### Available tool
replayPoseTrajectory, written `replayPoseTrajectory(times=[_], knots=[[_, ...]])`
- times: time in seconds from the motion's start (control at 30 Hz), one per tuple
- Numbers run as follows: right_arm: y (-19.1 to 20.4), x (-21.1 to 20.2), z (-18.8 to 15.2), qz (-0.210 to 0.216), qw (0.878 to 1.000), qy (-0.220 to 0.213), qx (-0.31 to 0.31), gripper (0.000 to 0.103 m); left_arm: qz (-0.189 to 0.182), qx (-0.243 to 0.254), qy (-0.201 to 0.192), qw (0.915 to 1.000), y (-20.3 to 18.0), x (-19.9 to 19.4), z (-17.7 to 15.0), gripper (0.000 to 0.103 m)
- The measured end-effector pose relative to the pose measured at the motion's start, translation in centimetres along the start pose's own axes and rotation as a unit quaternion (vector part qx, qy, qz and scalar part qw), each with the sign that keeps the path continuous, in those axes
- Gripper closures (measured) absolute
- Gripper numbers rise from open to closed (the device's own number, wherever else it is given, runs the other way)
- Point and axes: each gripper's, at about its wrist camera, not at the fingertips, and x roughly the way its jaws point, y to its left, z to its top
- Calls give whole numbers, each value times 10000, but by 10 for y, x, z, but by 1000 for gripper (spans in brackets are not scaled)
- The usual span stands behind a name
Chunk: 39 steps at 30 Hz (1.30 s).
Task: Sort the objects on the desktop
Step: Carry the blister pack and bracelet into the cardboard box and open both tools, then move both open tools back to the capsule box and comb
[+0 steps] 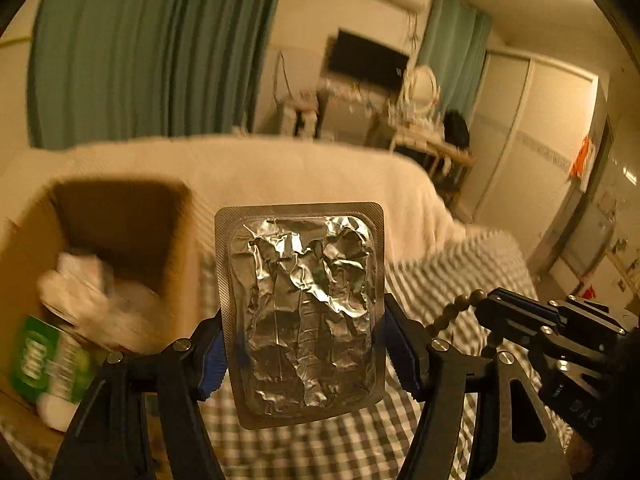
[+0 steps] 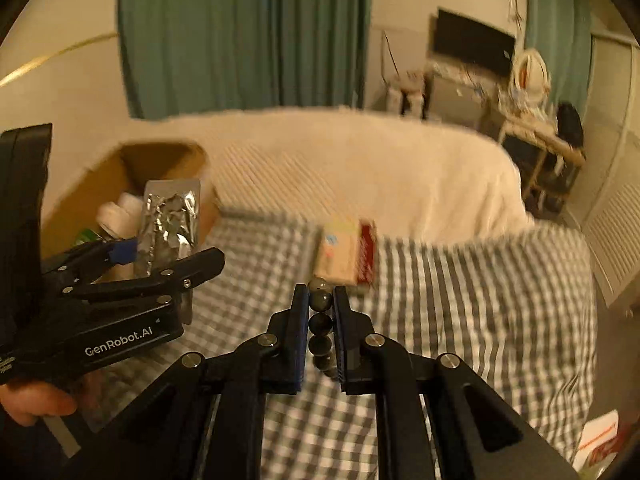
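While both grippers hang in the air above a bed covered in a grey-and-white checked cloth (image 2: 460, 280), we see each one holding something. Our left gripper (image 1: 304, 344) clamps a silver foil blister pack (image 1: 300, 312) by its two long edges, its blue-padded fingers (image 1: 210, 360) set fairly wide, so the crumpled sheet stands upright before the camera. Just to its left sits an open cardboard box (image 1: 176, 240) holding white crumpled items and a green-labelled container (image 1: 44, 360). Our right gripper (image 2: 320, 336) has its fingers drawn narrow, pinching a strand of dark round beads (image 2: 320, 320) that runs in a line between the pads. In the left view that strand (image 1: 456, 308) sticks out past the right gripper's tip. Farther along the checked cloth lies a flat pale box with a red edge (image 2: 346, 250), apart from both grippers. Behind the bed we see green curtains (image 2: 244, 32) and a dark screen (image 2: 472, 42) on the wall.
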Motion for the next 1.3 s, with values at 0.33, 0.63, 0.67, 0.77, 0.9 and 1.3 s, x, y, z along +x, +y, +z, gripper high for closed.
replayPoseTrajectory(times=[0.33,0.63,0.67,0.77,0.9,1.3], knots=[[109,-18,66,1250,9885,-487,-693,92,1317,-432,-352,9897,126,-39,16,34],[180,72,69,1578,9824,10,-1004,92,1484,-772,-43,9859,184,-8,-13,34],[180,78,69,1579,9825,25,-991,92,1514,-776,-19,9854,185,-7,-14,33],[175,87,73,1595,9834,40,-868,92,1648,-821,149,9828,191,2,-22,17],[171,86,77,1537,9857,-45,-687,77,1710,-885,223,9810,194,-3,-25,12],[45,12,53,432,9986,-304,67,53,1023,83,-195,9945,86,-33,-8,6]])
